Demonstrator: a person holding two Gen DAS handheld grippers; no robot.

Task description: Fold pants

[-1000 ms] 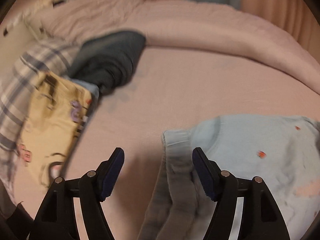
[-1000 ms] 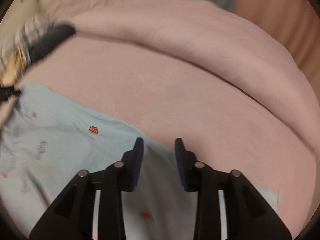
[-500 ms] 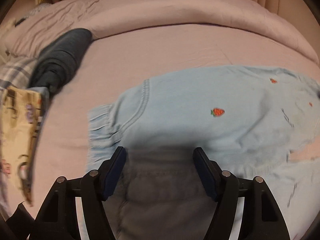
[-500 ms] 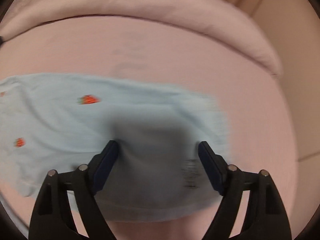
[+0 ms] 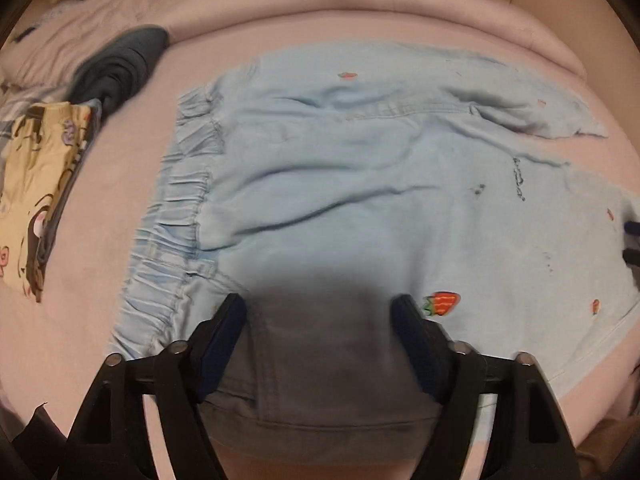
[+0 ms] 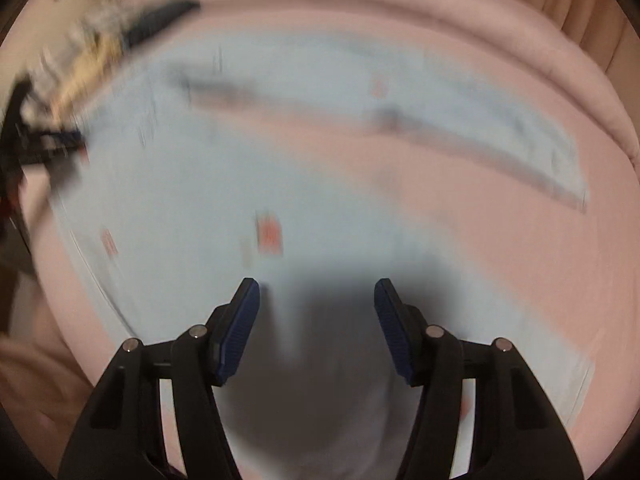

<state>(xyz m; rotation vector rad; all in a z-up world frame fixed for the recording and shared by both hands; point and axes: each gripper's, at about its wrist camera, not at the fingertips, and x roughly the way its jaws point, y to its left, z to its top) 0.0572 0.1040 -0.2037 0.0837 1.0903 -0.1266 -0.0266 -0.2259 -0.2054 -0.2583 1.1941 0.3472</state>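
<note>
Pink bedding covers the bed [image 5: 360,40] you are working on, and your left gripper [image 5: 318,320] hangs over the near edge of the light blue pants [image 5: 360,168], its jaws spread and opening, with cloth lying under the gap but neither pad pressing on it. Your right gripper [image 6: 316,312] hovers over the leg end of the pants, jaws apart though closing, the fabric below them in shadow and not pinched. Both point steeply down, which suits a grab at the near edge to carry it over in a fold. Outward from the left gripper, the elastic waistband [image 5: 172,224] sits to the left and the strawberry print [image 5: 442,303] just beside the right finger. The pants lie spread flat across the bed, legs parted, so the first fold looks not yet made. Further left lie a yellow printed garment [image 5: 36,184] and a dark folded bundle [image 5: 120,66], set well aside, likely to keep the folding area free
</note>
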